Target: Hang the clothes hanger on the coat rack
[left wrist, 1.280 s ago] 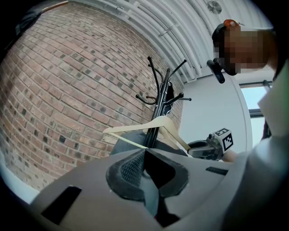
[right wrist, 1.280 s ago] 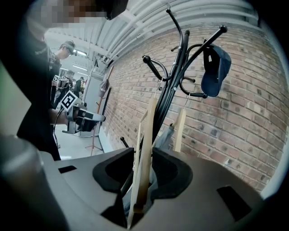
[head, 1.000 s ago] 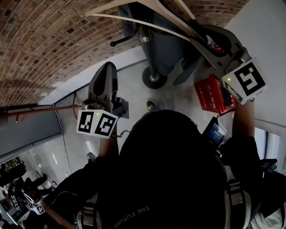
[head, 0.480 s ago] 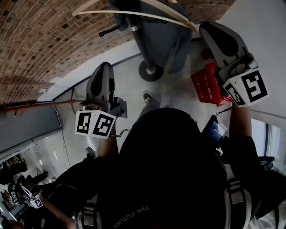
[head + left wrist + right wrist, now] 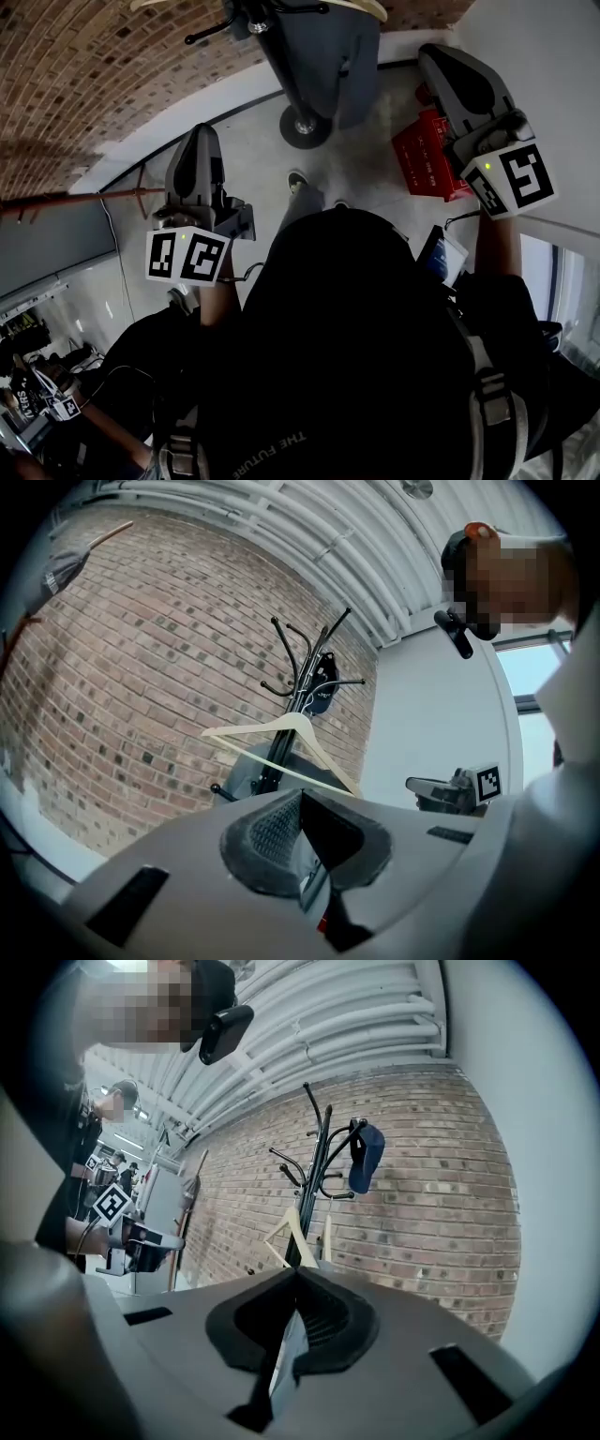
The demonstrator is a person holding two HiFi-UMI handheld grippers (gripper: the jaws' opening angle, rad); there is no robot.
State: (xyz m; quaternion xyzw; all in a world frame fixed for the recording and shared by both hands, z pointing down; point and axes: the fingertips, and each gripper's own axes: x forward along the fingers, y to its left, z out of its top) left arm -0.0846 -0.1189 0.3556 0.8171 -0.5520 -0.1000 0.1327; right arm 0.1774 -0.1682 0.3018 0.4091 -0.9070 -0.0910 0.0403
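Observation:
The pale wooden clothes hanger (image 5: 281,747) hangs on the black coat rack (image 5: 305,667), over a grey garment (image 5: 328,56). In the head view only its end (image 5: 361,7) shows at the top edge. It also hangs on the coat rack (image 5: 323,1147) as the hanger (image 5: 291,1227) in the right gripper view. My left gripper (image 5: 300,794) points at the rack from a distance, shut and empty. My right gripper (image 5: 298,1274) is clear of the hanger, its jaws closing to a shut line with nothing between them. Both grippers, left (image 5: 192,164) and right (image 5: 441,61), are held level before me.
A blue cap-like thing (image 5: 366,1159) hangs on an upper hook. The rack's round base (image 5: 305,127) stands on the pale floor by the brick wall (image 5: 84,75). A red crate (image 5: 427,159) sits under my right gripper. A red-handled pole (image 5: 94,199) lies at left.
The right gripper let go of the hanger, drew back from the rack and its jaws came together. The left gripper drew back too. The hanger stays on the rack.

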